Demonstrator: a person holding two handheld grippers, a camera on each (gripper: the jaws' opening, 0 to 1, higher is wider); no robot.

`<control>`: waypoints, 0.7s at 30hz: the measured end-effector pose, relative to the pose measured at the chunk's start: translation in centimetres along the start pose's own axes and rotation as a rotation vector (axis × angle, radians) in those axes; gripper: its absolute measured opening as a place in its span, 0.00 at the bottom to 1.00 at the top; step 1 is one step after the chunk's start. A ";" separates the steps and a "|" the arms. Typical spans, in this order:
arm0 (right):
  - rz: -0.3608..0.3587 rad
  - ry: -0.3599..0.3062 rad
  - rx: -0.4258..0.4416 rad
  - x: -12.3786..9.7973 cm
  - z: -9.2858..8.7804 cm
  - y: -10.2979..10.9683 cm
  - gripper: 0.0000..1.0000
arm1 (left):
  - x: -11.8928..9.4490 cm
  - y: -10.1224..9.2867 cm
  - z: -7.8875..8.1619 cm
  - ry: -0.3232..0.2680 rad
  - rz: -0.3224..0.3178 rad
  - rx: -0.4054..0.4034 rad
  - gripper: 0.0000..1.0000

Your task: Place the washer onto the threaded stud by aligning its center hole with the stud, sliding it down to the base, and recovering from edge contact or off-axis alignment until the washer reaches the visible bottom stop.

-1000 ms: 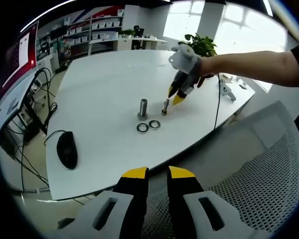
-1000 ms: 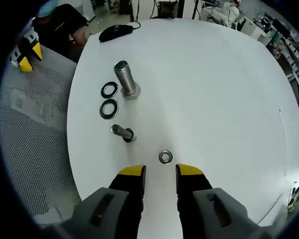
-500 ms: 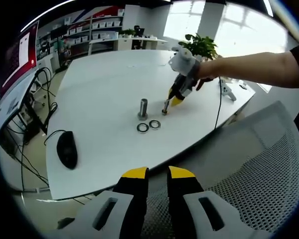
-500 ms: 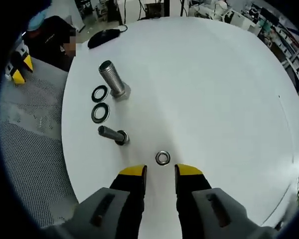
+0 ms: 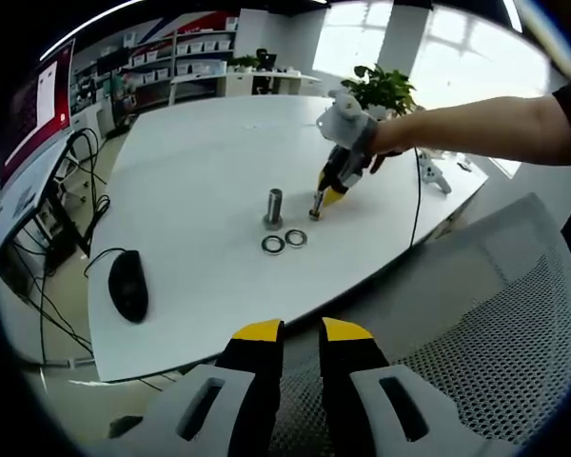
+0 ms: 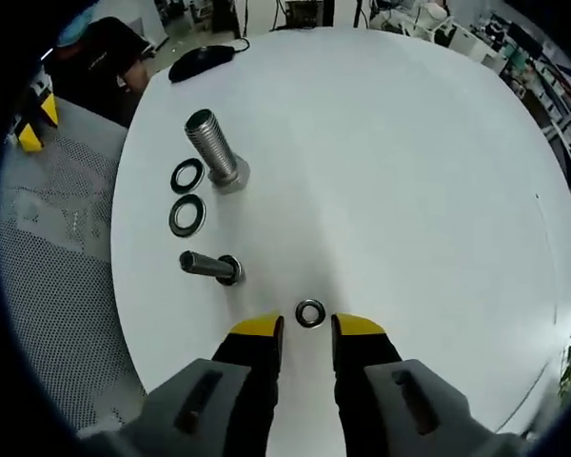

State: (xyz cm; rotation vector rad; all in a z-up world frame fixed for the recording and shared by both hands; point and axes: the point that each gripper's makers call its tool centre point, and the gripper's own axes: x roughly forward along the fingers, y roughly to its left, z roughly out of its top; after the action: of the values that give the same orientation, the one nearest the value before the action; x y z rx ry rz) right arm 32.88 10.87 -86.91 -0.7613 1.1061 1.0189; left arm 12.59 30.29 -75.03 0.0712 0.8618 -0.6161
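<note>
On the white tabletop (image 6: 409,171), the small washer (image 6: 310,312) lies flat near the edge closest to the right gripper (image 6: 305,328), just ahead of that gripper's parted, empty jaws. Beside it stands the small threaded stud (image 6: 209,267). Farther along the same edge are two larger washers (image 6: 187,196), apart from each other, next to a big bolt (image 6: 212,149). A computer mouse (image 6: 200,62) rests near the far edge. The left gripper (image 5: 301,331) hangs off the tabletop over a mesh chair (image 5: 495,324), jaws slightly apart, holding nothing.
</note>
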 end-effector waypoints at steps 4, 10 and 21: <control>0.000 -0.006 0.001 0.1 -0.1 -0.2 0.22 | 0.0 0.0 0.0 0.000 0.000 0.000 0.12; -0.006 -0.006 -0.004 0.0 0.1 0.2 0.19 | 0.0 0.0 0.0 0.000 0.001 -0.001 0.12; -0.016 -0.004 0.006 -0.3 0.2 0.8 0.16 | 0.0 0.0 0.0 0.000 0.003 -0.002 0.12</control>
State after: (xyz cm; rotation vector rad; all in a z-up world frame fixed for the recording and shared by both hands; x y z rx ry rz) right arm 32.15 11.28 -86.54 -0.7617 1.0975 1.0026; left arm 12.61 30.26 -75.02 0.0701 0.8618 -0.6125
